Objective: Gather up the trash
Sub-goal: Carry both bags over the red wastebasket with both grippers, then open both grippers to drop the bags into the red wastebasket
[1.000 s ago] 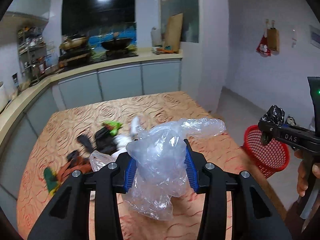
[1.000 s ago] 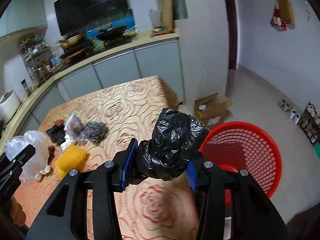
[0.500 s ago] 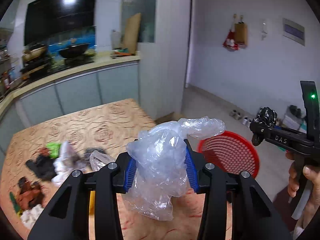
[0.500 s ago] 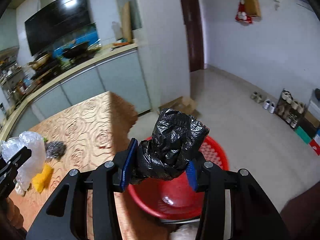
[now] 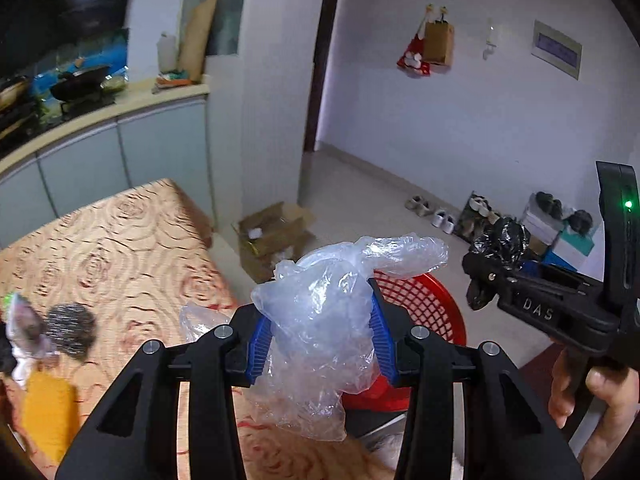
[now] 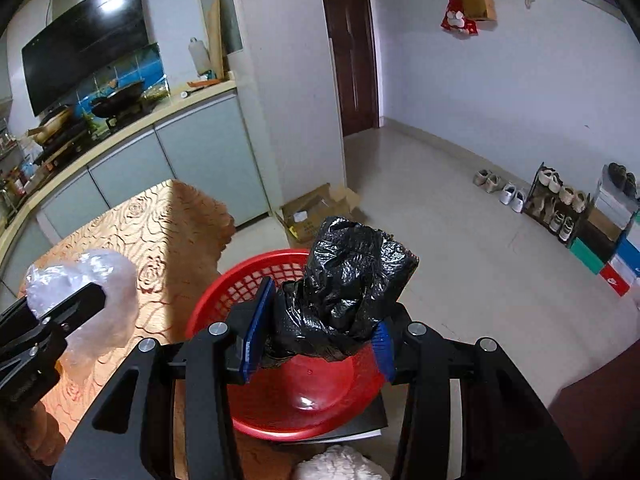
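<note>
Pale floor tiles surround a red mesh basket (image 6: 296, 384) that stands on the floor just off the corner of the rose-patterned bench (image 5: 120, 248). We read the coming move as turning on one relation: the basket lies directly below and ahead of the right tool (image 6: 316, 336), whose blue pads are clamped on a crumpled black bag (image 6: 352, 280), so a release there should drop it inside. Our left tool (image 5: 320, 336) grips a clear plastic bag (image 5: 320, 320) at a middling width and hangs over the bench edge, with the basket rim just beyond it; the right side is therefore the nearer one. Inside the basket we see only bare red bottom, no trash. Left on the bench: a yellow piece (image 5: 48, 404) and a grey scrubber-like wad (image 5: 72, 328).
</note>
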A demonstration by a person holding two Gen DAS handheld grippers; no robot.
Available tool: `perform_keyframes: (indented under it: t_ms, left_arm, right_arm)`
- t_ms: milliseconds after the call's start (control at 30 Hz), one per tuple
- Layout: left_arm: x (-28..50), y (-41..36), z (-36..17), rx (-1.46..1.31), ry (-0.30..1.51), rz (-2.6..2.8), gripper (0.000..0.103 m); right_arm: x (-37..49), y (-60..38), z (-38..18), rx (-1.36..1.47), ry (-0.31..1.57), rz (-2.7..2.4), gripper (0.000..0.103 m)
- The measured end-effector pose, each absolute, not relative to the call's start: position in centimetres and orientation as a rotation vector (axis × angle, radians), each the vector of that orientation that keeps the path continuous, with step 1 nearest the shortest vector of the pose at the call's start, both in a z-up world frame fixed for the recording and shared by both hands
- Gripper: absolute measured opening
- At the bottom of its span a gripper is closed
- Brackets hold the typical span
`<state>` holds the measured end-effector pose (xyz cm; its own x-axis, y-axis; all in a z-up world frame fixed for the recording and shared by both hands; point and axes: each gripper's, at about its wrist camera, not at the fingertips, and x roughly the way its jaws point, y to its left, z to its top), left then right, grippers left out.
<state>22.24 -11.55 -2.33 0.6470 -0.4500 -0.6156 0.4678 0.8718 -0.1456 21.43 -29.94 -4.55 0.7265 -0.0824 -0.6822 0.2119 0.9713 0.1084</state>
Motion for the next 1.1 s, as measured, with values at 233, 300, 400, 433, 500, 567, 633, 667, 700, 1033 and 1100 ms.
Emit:
perform_keyframes:
  t_ms: [233,300,400,433,500,567,633,667,700,1033,1100]
  left_arm:
    - [24.4,-14.0,-4.5,0.004,0.758,-0.559,0.041]
    - [24.9,-14.5,-5.2,-0.004,0.781,-0.563,0.041]
    - [25.4,-15.0,-6.2,-0.015,0.807,-0.568,0.043]
    - [25.5,-15.1,-6.5,-0.014,0.811,-0.566,0.043]
    - [25.7,-15.3,-7.1,-0.014,0.822,-0.568,0.043]
    - [25.8,-15.6,-7.1,-0.012,0.827,-0.570,0.045]
    - [26.0,-15.8,-7.2,-0.008,0.827,-0.573,0.046]
    - [26.0,-15.9,-7.2,-0.006,0.825,-0.578,0.048]
    - [26.1,-16.1,-7.1,-0.005,0.823,-0.582,0.049]
    - [26.6,-16.1,-6.5,-0.028,0.814,-0.601,0.068]
    - [26.5,-15.8,-6.2,-0.033,0.806,-0.596,0.069]
  right_arm:
    - [22.4,-30.9,-5.8,0.158,0.783,-0.173,0.043]
    - [22.8,-31.2,-6.3,0.144,0.796,-0.180,0.043]
    - [23.3,-31.4,-6.9,0.128,0.810,-0.182,0.043]
    - [23.4,-31.5,-7.1,0.127,0.815,-0.178,0.043]
    - [23.8,-31.5,-7.6,0.123,0.826,-0.172,0.043]
    - [24.0,-31.5,-8.2,0.123,0.836,-0.166,0.043]
    - [24.2,-31.5,-8.6,0.120,0.845,-0.159,0.043]
    - [24.3,-31.3,-8.8,0.120,0.850,-0.154,0.044]
    - [24.4,-31.3,-9.1,0.121,0.857,-0.147,0.044]
    - [24.4,-32.2,-10.0,0.215,0.871,-0.082,0.068]
    - [24.4,-32.3,-9.8,0.226,0.869,-0.082,0.069]
